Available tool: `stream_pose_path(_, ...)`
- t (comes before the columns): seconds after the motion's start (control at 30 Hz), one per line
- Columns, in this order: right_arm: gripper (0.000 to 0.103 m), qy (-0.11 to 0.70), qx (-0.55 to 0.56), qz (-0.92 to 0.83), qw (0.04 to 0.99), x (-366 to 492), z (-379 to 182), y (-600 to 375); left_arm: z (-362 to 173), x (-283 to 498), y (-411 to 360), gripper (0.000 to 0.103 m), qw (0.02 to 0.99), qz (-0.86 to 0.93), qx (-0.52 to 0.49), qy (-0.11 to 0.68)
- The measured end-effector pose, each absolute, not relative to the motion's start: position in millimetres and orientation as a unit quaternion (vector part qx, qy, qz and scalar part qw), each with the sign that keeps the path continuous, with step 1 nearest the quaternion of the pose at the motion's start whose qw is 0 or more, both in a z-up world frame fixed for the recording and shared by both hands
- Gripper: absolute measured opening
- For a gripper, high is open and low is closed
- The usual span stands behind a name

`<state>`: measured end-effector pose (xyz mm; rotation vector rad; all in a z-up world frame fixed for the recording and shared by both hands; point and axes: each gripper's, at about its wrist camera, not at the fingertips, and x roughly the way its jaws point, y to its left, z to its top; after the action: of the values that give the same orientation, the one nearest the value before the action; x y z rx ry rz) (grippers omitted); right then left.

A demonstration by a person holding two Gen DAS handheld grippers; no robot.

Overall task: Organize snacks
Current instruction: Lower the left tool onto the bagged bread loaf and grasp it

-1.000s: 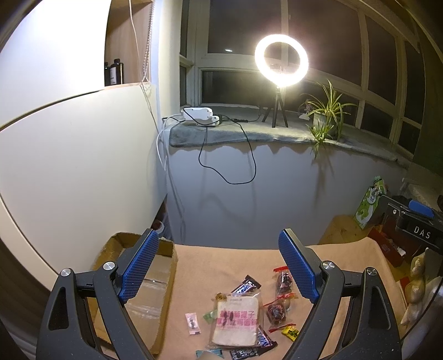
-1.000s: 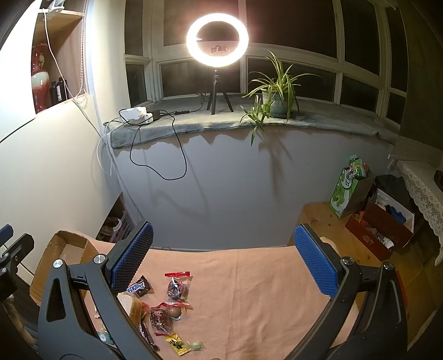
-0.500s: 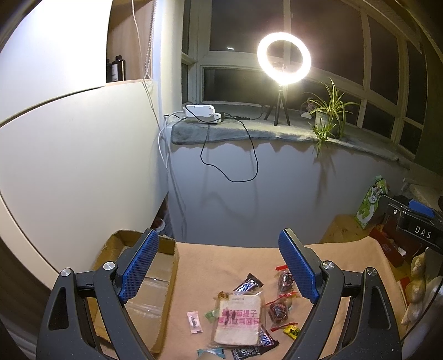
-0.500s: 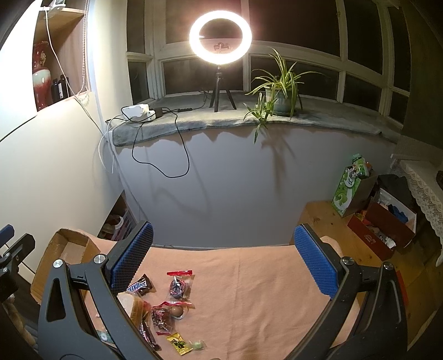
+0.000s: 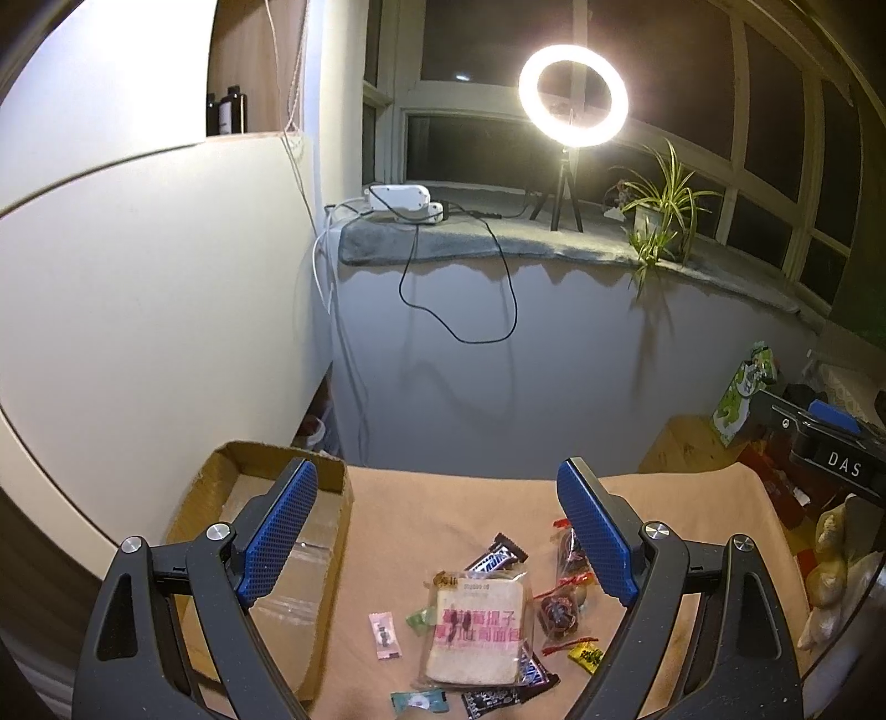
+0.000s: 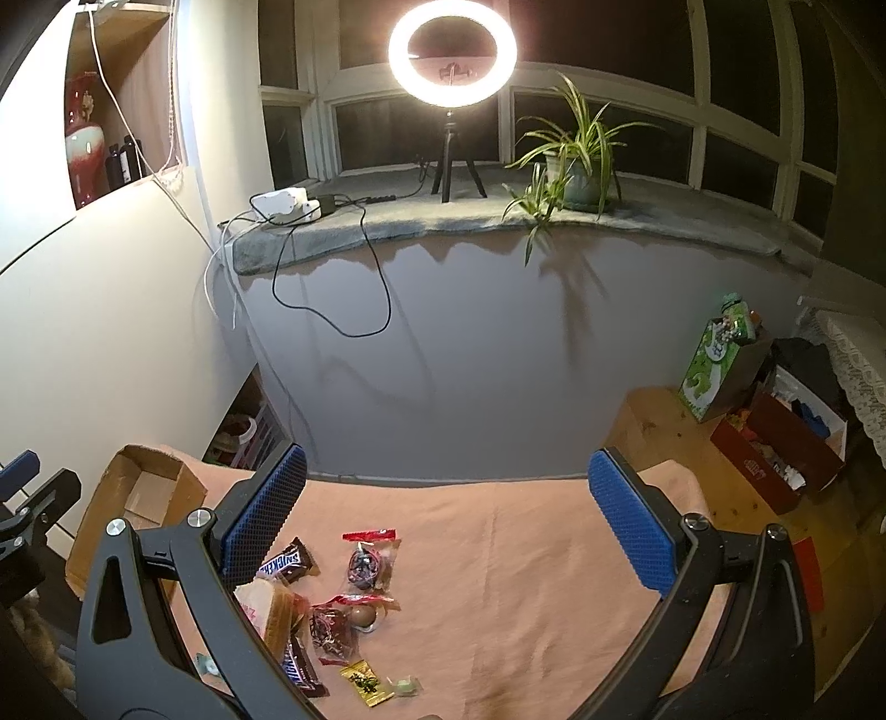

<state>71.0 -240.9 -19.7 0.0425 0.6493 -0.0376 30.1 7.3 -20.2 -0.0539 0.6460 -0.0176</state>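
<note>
A pile of snacks lies on the tan tablecloth [image 5: 443, 509]: a wrapped bread slice [image 5: 475, 634], a Snickers bar [image 5: 495, 559], red candy bags [image 5: 559, 612], a yellow sweet [image 5: 588, 656] and a small pink packet [image 5: 384, 635]. An open cardboard box [image 5: 266, 559] stands at the table's left edge. My left gripper [image 5: 437, 526] is open and empty above the pile. My right gripper [image 6: 443, 520] is open and empty, with the snacks low on its left: the Snickers bar [image 6: 285, 565], a red candy bag [image 6: 370, 562] and the yellow sweet [image 6: 365, 684].
A grey wall with a windowsill lies beyond the table, holding a ring light [image 6: 453, 52], a plant [image 6: 576, 166] and a power strip [image 6: 285, 206]. Boxes and bags [image 6: 775, 437] sit on the wooden floor to the right. A white cabinet [image 5: 138, 304] stands on the left.
Both grippers have tilted slightly downward, so the table, box and snacks show a little higher in both views. Both stay open and empty. The snacks have not moved.
</note>
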Motion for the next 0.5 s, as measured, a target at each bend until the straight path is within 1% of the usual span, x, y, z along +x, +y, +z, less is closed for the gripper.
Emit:
stream_pose_path(0.33,0.103,0.348,0.025,0.015,0.937,87.9,-34.0,-233.1,-49.7,42.4,25.6,0.087,0.927,-0.028,-0.075,0.366)
stream_pose_path(0.43,0.103,0.364,0.029,0.039,0.930,92.4,-43.2,-229.4,-65.0,46.3,32.9,0.081,0.914,-0.036,-0.099,0.392)
stream_pose_path(0.47,0.103,0.371,0.033,0.050,0.927,93.9,-47.7,-227.5,-71.8,47.7,35.3,0.077,0.908,-0.040,-0.108,0.403)
stream_pose_path(0.5,0.103,0.379,0.036,0.060,0.923,95.4,-52.0,-226.7,-77.2,47.1,37.2,0.075,0.903,-0.046,-0.115,0.412)
